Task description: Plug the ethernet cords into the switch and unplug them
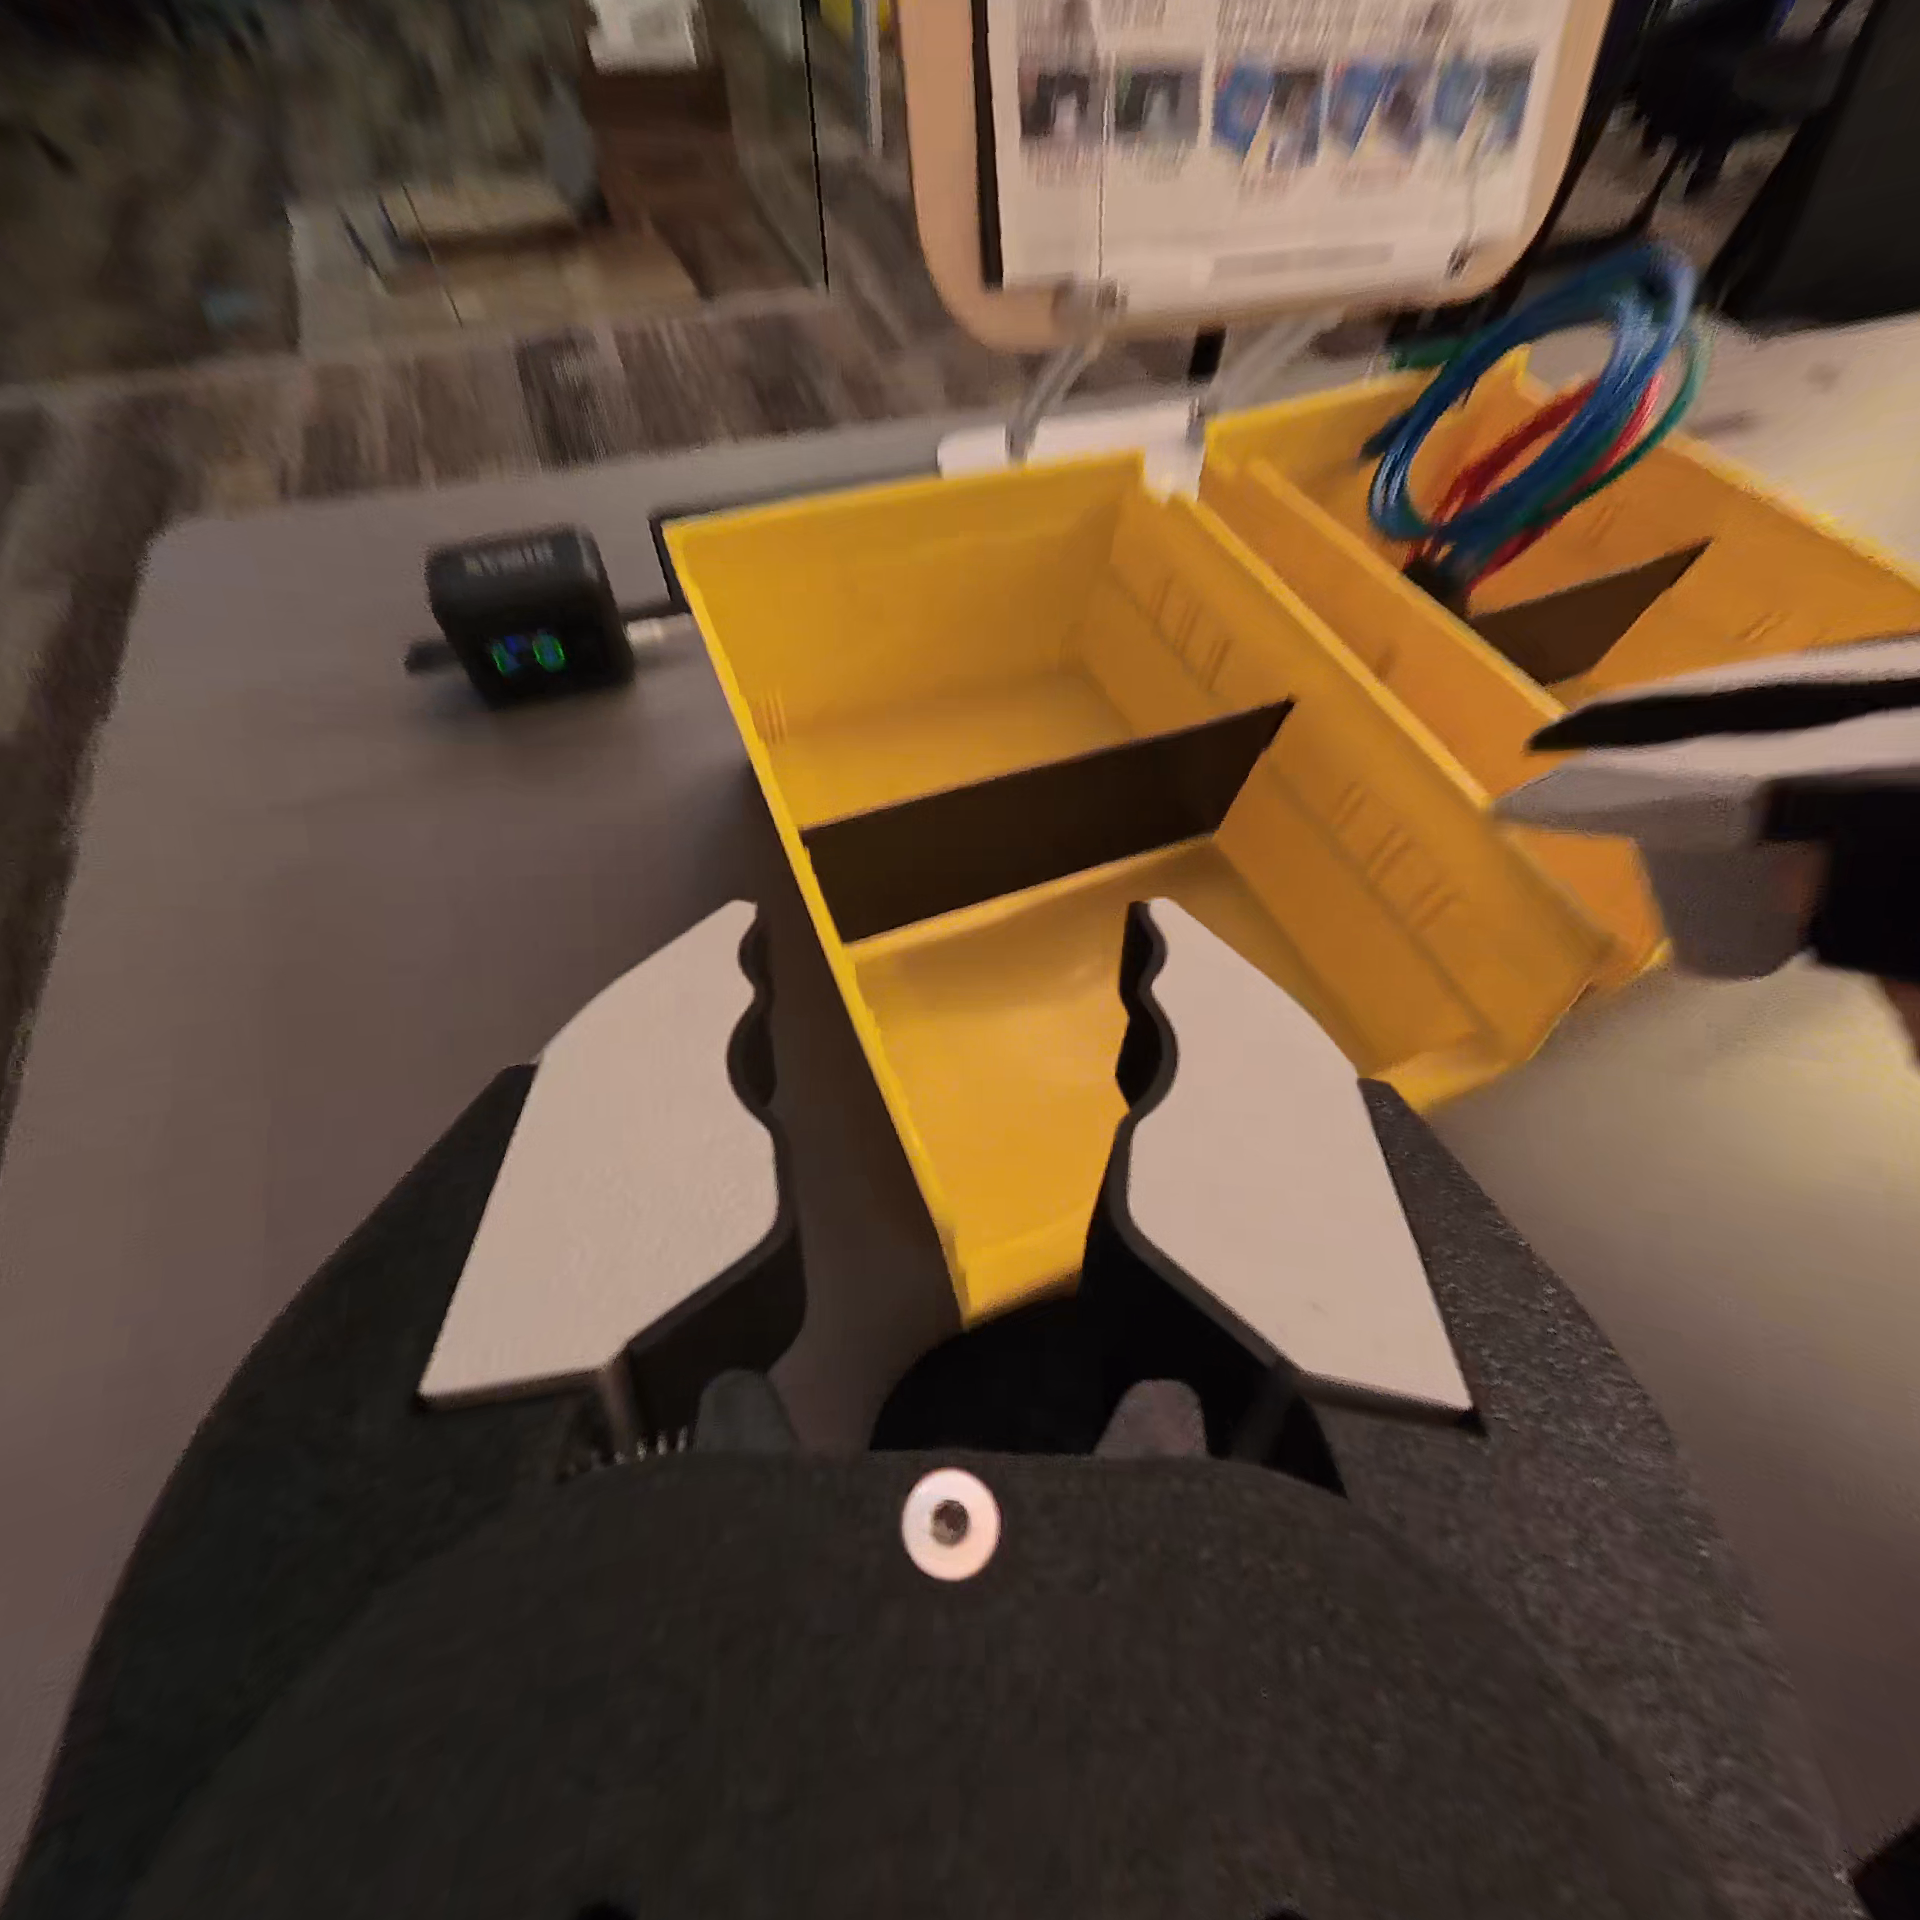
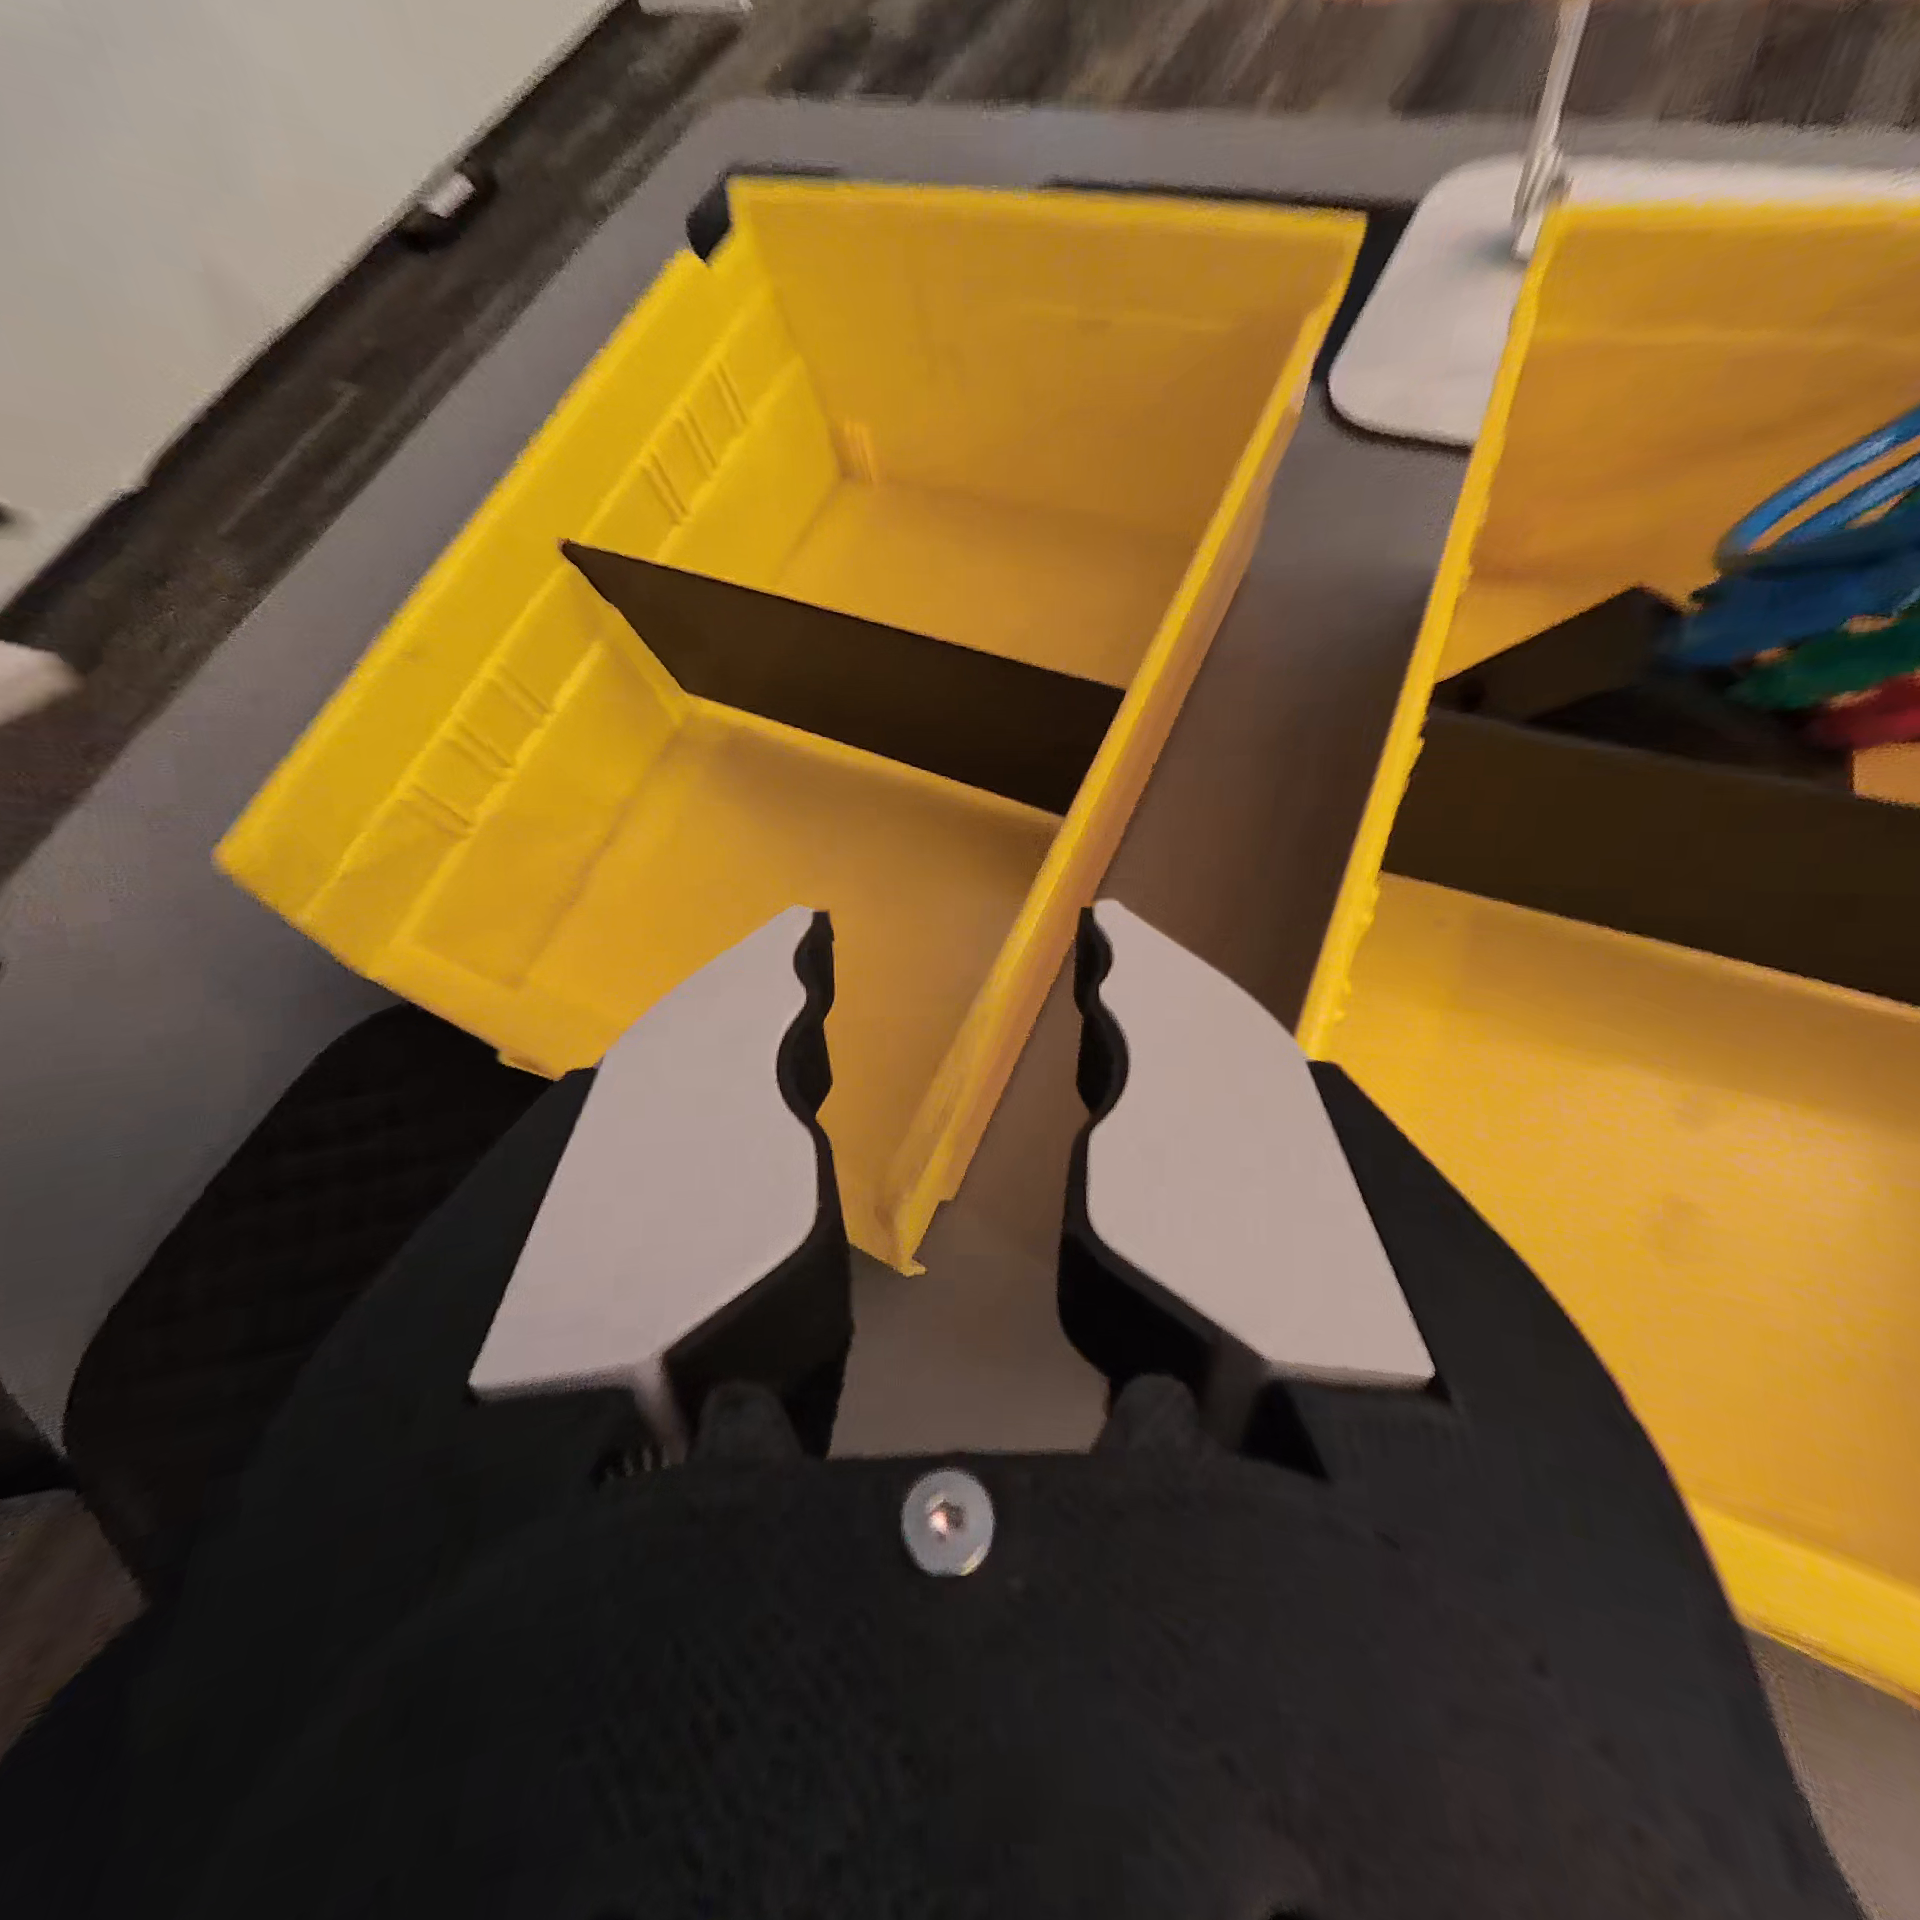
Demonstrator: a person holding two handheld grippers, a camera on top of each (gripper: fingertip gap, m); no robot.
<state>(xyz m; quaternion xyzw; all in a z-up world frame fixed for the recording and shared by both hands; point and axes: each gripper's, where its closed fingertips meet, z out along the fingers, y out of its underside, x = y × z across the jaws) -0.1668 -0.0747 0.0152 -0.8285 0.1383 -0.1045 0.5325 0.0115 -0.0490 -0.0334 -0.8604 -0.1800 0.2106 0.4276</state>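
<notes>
My left gripper [image 1: 940, 914] hangs spread and empty over a dark grey table [image 1: 312, 883], wood-look floor behind. At far left sits a small black box [image 1: 525, 613] with green lights. The near bin [image 1: 1039, 623], yellow and empty with a black divider, runs lengthwise away from me. My right gripper [image 2: 956, 920], spread, straddles that bin's wall without touching. The second bin [image 2: 1558, 1143] holds the coiled cords [image 1: 1538, 416], blue, red and green, loops upright.

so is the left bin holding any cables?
No. Both compartments of the left bin are bare; the coiled cables sit in the right bin.
</notes>
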